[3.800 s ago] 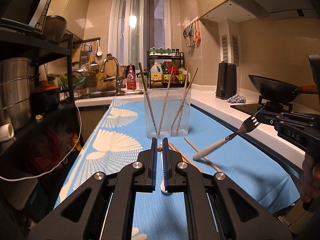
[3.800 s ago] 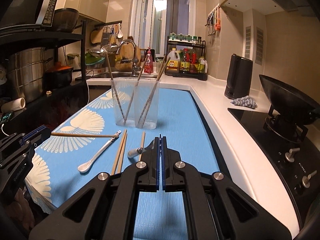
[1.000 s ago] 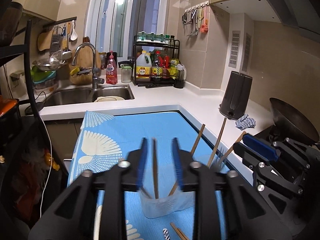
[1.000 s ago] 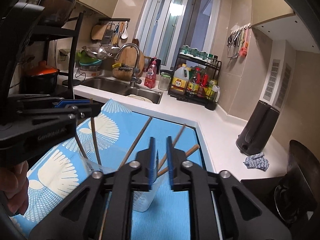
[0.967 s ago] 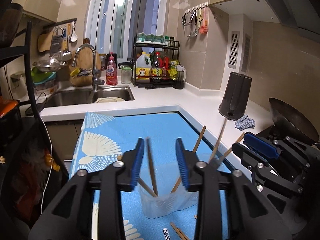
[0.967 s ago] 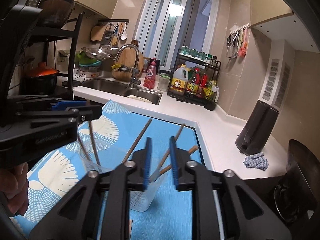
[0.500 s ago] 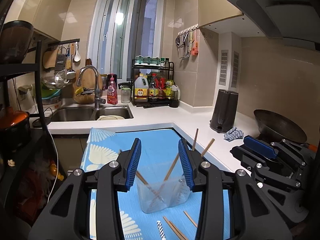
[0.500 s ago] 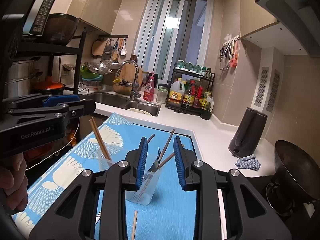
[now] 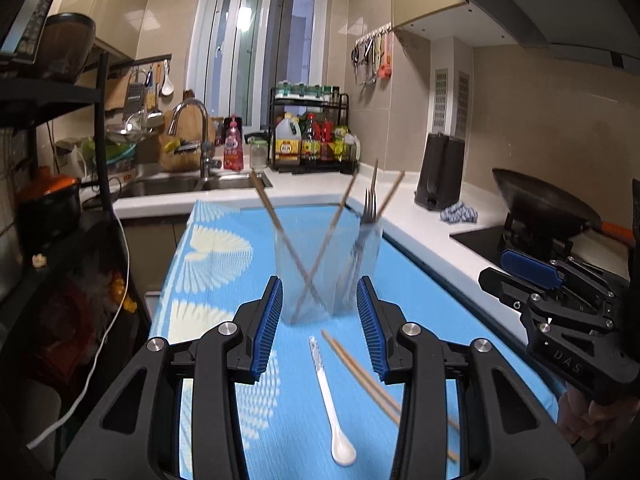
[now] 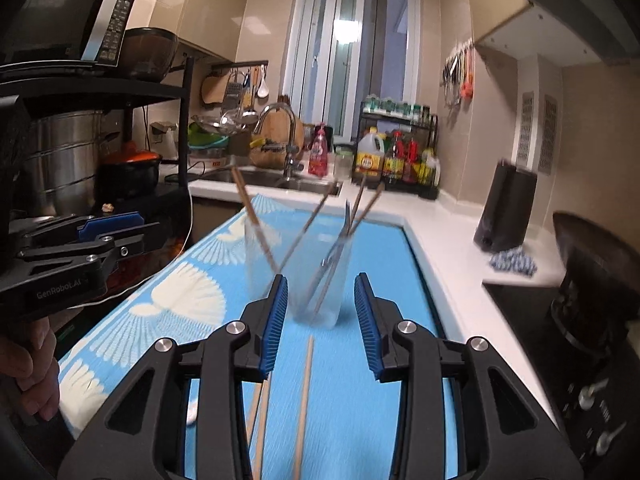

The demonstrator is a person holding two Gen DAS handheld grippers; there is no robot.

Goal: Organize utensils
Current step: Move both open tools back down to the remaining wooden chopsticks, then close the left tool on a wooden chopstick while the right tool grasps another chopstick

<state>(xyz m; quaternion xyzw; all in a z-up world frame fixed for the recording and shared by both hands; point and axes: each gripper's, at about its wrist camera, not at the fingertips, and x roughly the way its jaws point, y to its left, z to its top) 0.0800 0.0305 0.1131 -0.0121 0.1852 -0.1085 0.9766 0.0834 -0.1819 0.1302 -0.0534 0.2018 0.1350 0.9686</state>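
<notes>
Counter (image 9: 424, 216) under a blue cloth (image 9: 224, 280) with a white fan print; your task things sit on that cloth. Clear cup (image 9: 328, 272) stands upright around the cloth's middle, well back from the near edge, holding several wooden chopsticks (image 9: 276, 220) that lean crossed against its rim, plus a fork (image 9: 369, 208) with tines up on the cup's right side. Your left gripper (image 9: 320, 328) has its jaws part open with nothing between the blue pads; seen past them, the cup lies beyond the fingertips, apart from them. The left jaws have just been opening, and the gap between them is bare. On the cloth below the left gripper lies a white spoon (image 9: 332, 392), bowl toward the near edge, and just to its right a pair of loose chopsticks (image 9: 380, 384) running diagonally toward the near right corner. Your right gripper (image 10: 320, 316) likewise shows jaws part open and holding nothing; they too have just been opening. In the right wrist view more loose chopsticks (image 10: 306, 396) lie on the cloth under the gripper, pointing toward the cup (image 10: 296, 272). Both views are blurred around the cup, so its contents cannot be counted exactly. Your hand (image 10: 32, 364) grips the left gripper's handle at the left edge of the right wrist view.
</notes>
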